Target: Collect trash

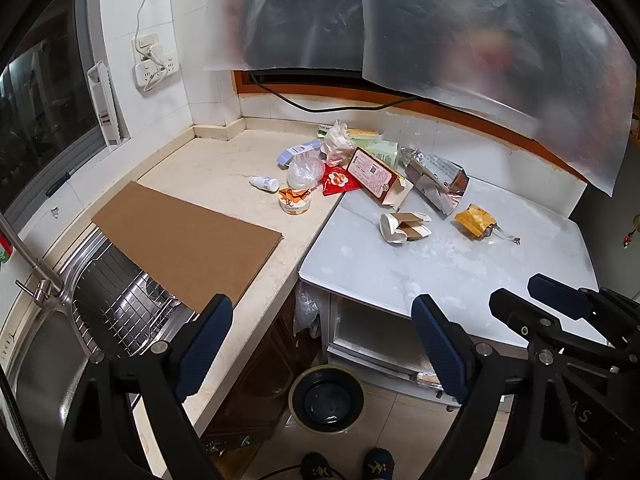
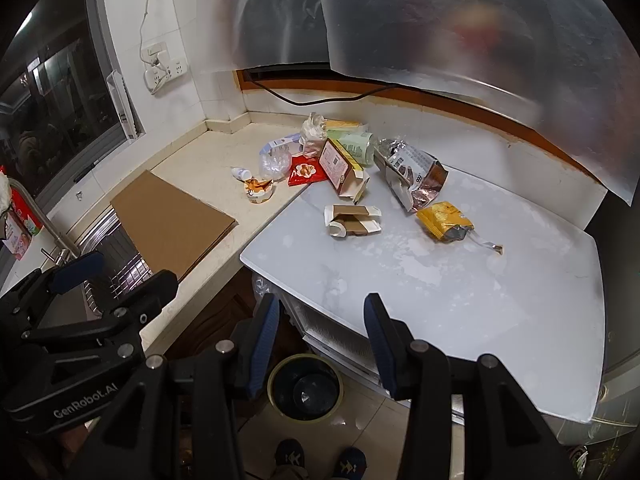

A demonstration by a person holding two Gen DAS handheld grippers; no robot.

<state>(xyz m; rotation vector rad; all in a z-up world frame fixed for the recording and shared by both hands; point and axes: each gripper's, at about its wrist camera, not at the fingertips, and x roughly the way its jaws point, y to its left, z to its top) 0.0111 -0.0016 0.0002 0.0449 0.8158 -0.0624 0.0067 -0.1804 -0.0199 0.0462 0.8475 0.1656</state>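
Observation:
Trash lies in a heap at the back of the counter: a red-brown carton point(image 1: 374, 176) point(image 2: 340, 166), a red snack packet point(image 1: 340, 183) point(image 2: 306, 172), a silver foil bag point(image 1: 438, 182) point(image 2: 416, 180), a yellow wrapper point(image 1: 476, 220) point(image 2: 444, 220), a flattened white-and-brown box point(image 1: 404, 226) point(image 2: 352, 220), a small cup point(image 1: 295, 202) point(image 2: 259, 191) and a small white bottle point(image 1: 264, 182) point(image 2: 241, 173). A dark bin point(image 1: 327, 398) point(image 2: 305, 388) stands on the floor below. My left gripper point(image 1: 322, 344) is open and empty. My right gripper point(image 2: 322, 340) is open and empty, well short of the trash.
A cardboard sheet point(image 1: 188, 240) point(image 2: 172, 224) lies partly over the sink rack point(image 1: 120, 300). A white table top point(image 1: 460, 264) point(image 2: 440, 292) adjoins the beige counter point(image 1: 216, 168). A faucet point(image 1: 36, 272) stands at left. Plastic sheeting point(image 1: 440, 20) hangs above. The person's feet point(image 2: 320, 462) are by the bin.

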